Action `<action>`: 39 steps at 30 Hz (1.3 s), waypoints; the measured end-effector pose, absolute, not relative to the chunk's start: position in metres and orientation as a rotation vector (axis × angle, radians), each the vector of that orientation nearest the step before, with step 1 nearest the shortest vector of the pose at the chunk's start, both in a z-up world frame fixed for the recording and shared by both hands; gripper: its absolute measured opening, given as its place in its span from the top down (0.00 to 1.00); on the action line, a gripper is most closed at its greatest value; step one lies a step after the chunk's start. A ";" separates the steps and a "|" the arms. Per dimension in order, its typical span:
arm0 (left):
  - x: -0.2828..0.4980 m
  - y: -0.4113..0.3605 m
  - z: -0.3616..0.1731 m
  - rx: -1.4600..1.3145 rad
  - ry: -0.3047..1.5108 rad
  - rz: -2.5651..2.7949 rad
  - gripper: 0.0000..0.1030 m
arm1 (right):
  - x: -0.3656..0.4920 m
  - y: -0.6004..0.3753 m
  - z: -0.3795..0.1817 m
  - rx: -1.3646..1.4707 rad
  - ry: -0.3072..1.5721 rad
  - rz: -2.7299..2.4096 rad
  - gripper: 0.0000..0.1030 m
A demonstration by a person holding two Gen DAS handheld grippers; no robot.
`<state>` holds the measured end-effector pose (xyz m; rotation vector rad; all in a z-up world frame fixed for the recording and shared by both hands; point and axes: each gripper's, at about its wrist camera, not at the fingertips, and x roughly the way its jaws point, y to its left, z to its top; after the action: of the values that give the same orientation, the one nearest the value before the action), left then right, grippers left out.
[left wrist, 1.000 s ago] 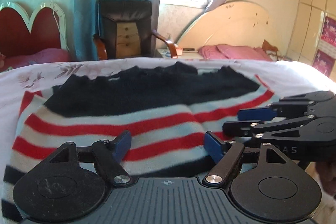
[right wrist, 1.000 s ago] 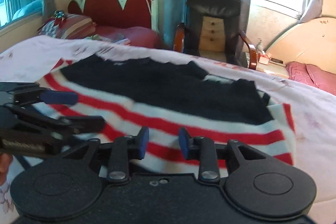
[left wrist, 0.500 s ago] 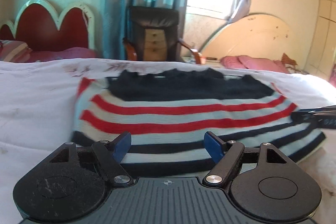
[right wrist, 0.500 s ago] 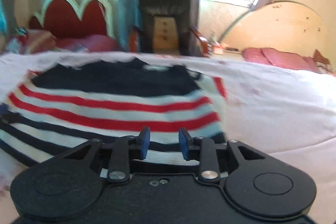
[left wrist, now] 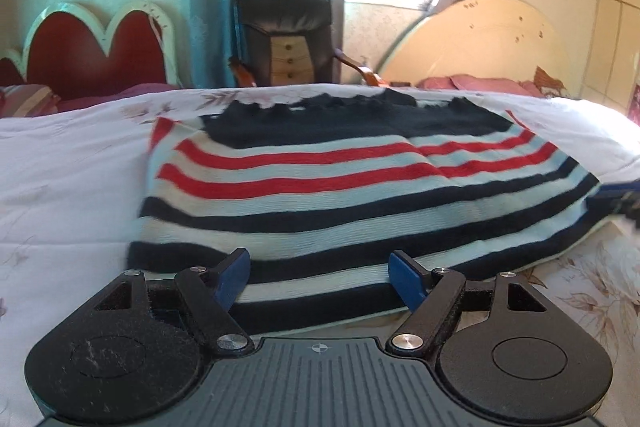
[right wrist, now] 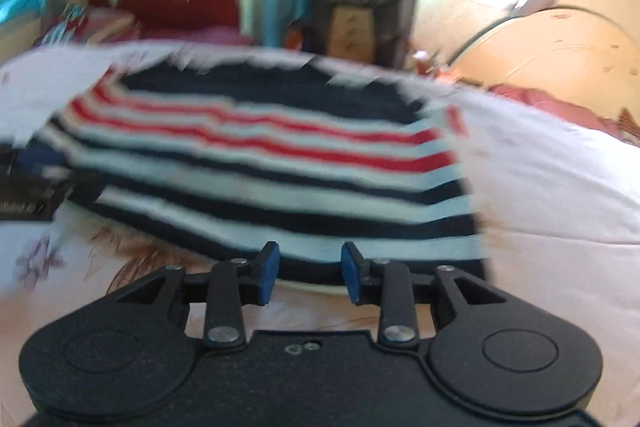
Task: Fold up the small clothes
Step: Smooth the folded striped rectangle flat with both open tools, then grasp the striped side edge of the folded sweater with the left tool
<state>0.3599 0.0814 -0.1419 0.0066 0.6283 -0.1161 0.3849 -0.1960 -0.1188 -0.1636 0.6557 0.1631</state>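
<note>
On the bed (left wrist: 60, 187), striped sweater (left wrist: 340, 183) flat, left gripper (left wrist: 320, 281) spread wide.

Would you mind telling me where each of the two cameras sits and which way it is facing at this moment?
Left wrist view: sits on the left gripper, low over the bed, looking along its open fingers at the striped sweater; the right gripper's tip shows at the right edge.
Right wrist view: sits on the right gripper, fingers apart, facing the same sweater, blurred; the left gripper shows at the left edge.
Shared: the sweater, white bedspread, red headboard and black armchair.
</note>
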 end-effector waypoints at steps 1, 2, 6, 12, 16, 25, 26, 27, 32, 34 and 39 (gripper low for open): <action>0.359 0.087 -0.142 -0.010 0.630 -0.104 0.26 | 0.383 -0.209 -0.111 -0.135 0.618 0.127 0.67; 0.359 0.091 -0.142 -0.025 0.633 -0.098 0.26 | 0.384 -0.221 -0.107 -0.104 0.607 0.085 0.65; 0.361 0.096 -0.146 -0.050 0.649 -0.089 0.26 | 0.408 -0.270 -0.115 0.052 0.701 -0.032 0.63; 0.364 0.099 -0.151 -0.059 0.681 -0.068 0.26 | 0.406 -0.283 -0.127 0.101 0.764 0.014 0.92; 0.366 0.100 -0.153 -0.050 0.692 -0.065 0.26 | 0.391 -0.279 -0.138 0.005 0.762 -0.004 0.93; 0.360 0.109 -0.156 -0.048 0.673 -0.034 0.26 | 0.379 -0.252 -0.107 -0.102 0.629 0.046 0.84; 0.361 0.109 -0.156 -0.042 0.676 -0.035 0.26 | 0.382 -0.249 -0.113 -0.128 0.654 0.056 0.84; 0.362 0.109 -0.157 -0.041 0.679 -0.035 0.26 | 0.385 -0.248 -0.123 -0.151 0.689 0.048 0.84; 0.364 0.110 -0.160 -0.036 0.680 -0.040 0.24 | 0.384 -0.248 -0.139 -0.191 0.737 0.027 0.83; 0.364 0.107 -0.160 -0.023 0.682 -0.035 0.24 | 0.385 -0.246 -0.138 -0.194 0.735 0.021 0.82; 0.367 0.106 -0.157 -0.013 0.703 -0.034 0.23 | 0.386 -0.245 -0.139 -0.197 0.743 0.021 0.82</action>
<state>0.3667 0.1058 -0.1573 -0.0128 0.7027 -0.0336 0.3864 -0.2452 -0.1386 -0.1974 0.7434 0.0212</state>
